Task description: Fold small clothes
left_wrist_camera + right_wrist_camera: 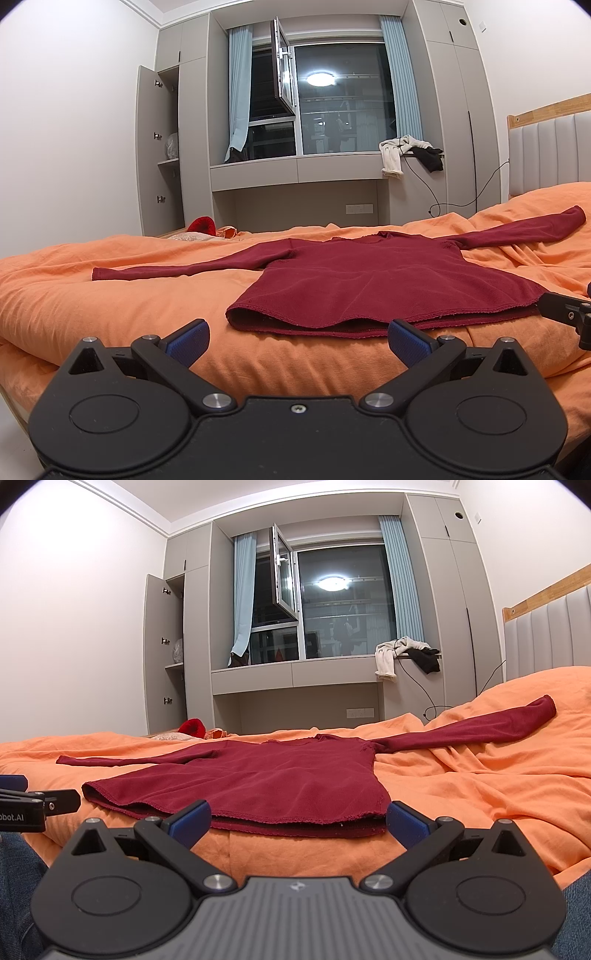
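Observation:
A dark red long-sleeved top (369,280) lies flat on the orange bedcover (110,314), both sleeves spread sideways and the hem toward me. My left gripper (297,339) is open just short of the hem's left part, nothing between its blue pads (188,341). In the right wrist view the same top (266,779) lies ahead, and my right gripper (297,821) is open at the hem's right corner, fingers apart from the cloth. The right gripper's tip (569,314) shows at the left view's right edge, and the left gripper's tip (37,805) shows at the right view's left edge.
A red item (201,224) and folded cloth lie at the bed's far side. The padded headboard (546,151) rises at the right. Grey wardrobes, one door open (157,147), flank a window ledge with clothes (410,149) and a cable. Jeans-clad legs (18,886) show below.

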### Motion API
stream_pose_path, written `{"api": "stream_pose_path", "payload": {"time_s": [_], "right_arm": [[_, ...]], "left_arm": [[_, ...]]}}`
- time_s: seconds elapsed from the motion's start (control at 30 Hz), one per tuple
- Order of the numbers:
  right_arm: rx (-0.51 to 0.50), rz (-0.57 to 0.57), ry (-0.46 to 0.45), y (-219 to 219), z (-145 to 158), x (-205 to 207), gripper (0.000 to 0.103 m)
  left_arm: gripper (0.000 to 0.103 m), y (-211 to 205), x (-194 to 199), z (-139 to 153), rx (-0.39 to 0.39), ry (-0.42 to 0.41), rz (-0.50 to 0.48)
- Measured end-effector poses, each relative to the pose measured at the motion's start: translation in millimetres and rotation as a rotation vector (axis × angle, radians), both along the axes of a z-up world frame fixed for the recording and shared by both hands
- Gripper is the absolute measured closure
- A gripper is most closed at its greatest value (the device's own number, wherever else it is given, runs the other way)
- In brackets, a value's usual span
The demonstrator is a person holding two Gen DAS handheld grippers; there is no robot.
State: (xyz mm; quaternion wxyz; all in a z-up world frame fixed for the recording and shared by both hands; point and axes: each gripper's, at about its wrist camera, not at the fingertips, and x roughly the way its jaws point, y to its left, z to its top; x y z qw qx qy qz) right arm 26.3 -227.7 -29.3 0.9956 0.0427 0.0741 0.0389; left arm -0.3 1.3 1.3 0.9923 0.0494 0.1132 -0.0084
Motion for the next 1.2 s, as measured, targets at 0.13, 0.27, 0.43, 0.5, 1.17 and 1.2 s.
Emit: {"api": "stream_pose_path", "payload": {"time_s": [0.13,0.27,0.43,0.5,1.17,1.2], "right_arm": [[0.0,0.0,0.002,0,0,0,0.0],[-0.001,-0.009,0.019,-1,3,2,0.0],[0.013,-0.102,0.123,-9,17,16,0.0],[0.025,-0.134,0.157,-17,23,22,0.0],[-0.111,-0.207,0.205,-102,56,132,0.0],[-0.114,-0.21,0.205,-107,57,138,0.0]], "left_arm": [[0.0,0,0,0,0.0,0.001,0.0],[0.0,0,1,0,-0.001,0.005,0.002],[0.0,2,17,7,-0.028,0.059,-0.021],[0.0,-2,24,12,-0.011,0.054,-0.024],[0.0,-57,157,71,0.024,0.09,-0.045],[0.0,-60,166,71,0.024,0.099,-0.049]]}}
